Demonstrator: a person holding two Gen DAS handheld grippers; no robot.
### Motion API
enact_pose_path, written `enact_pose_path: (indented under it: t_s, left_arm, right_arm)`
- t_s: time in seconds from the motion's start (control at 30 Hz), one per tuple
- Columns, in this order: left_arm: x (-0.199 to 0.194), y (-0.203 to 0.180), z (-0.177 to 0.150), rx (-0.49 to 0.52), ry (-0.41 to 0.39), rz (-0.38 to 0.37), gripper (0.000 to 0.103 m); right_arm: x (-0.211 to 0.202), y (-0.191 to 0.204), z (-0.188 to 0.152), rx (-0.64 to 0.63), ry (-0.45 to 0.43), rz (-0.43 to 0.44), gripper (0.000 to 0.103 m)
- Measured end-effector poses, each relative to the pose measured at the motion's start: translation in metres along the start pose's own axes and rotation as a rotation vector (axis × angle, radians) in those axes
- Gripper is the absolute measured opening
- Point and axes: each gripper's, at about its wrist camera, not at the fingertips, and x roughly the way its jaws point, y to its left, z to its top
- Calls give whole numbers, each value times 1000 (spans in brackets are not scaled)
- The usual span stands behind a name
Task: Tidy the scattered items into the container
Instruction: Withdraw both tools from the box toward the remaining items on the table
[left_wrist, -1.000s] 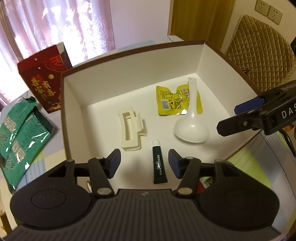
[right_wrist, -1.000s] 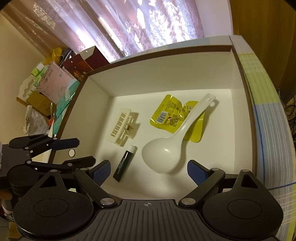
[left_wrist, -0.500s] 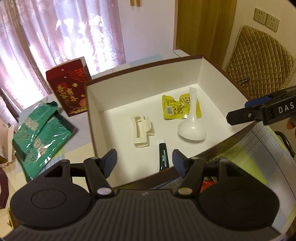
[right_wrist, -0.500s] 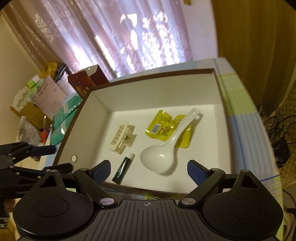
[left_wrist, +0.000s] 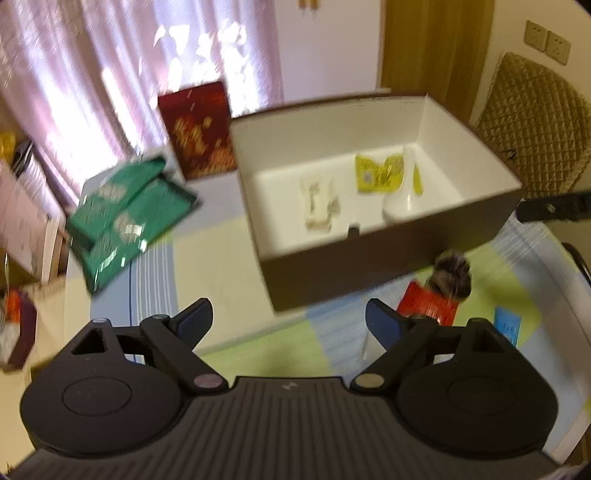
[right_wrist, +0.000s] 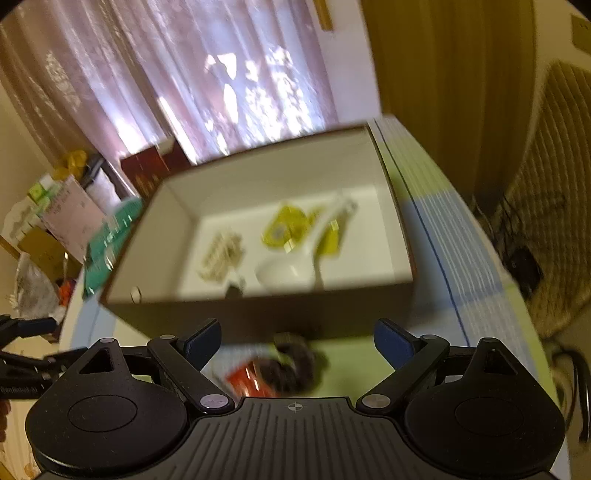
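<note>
Pink curtains behind, checked cloth on the table. From the left: green packets (left_wrist: 125, 218) and red carton (left_wrist: 197, 131) sit outside the box (left_wrist: 388, 266). Inside it: hair clip (left_wrist: 319, 205), yellow sachet (left_wrist: 378, 173), white spoon (left_wrist: 404, 195). Both your grippers, left gripper (left_wrist: 288, 319) and right gripper (right_wrist: 295, 338), hang w/ jaws spread, nothing held. Next up, probably: dark furry item (right_wrist: 295, 365) on a red packet (right_wrist: 247, 376), just in front of the box. Frames are blurry, so slow down, straddle it squarely before closing.

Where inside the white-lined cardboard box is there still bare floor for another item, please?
Bare floor lies behind the cream hair clip at the box's far-left corner, and right of the white plastic spoon. The middle is crowded: clip, yellow sachet, spoon.
</note>
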Motion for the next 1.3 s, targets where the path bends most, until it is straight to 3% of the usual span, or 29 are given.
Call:
enact_pose_path:
  t_s: [0.3, 0.47, 0.77, 0.83, 0.97, 1.03, 1.1, 1.3]
  left_arm:
    - [15, 1, -62, -98, 119, -35, 88]
    - [15, 1, -81, -108, 141, -56, 88]
    - [12, 5, -94, -119, 148, -42, 88]
    - [10, 5, -96, -115, 143, -42, 88]
    - [8, 4, -100, -114, 142, -41, 88]
    - [8, 4, -101, -118, 144, -43, 88]
    - [7, 4, -103, -119, 143, -45, 88]
    - [6, 2, -103, -126, 130, -57, 88]
  right_arm:
    - [16, -15, -74, 125, 155, -50, 95]
    - [19, -12, -90, 155, 163, -56, 95]
    - [35, 7, -99, 18, 114, -122, 94]
    - [38, 11, -102, -47, 115, -128, 65]
    - [40, 9, -108, -70, 133, -89, 64]
    - [38, 9, -111, -107, 140, -69, 52]
    - [35, 5, -113, -125, 165, -53, 48]
    - [17, -23, -122, -97, 168, -42, 48]
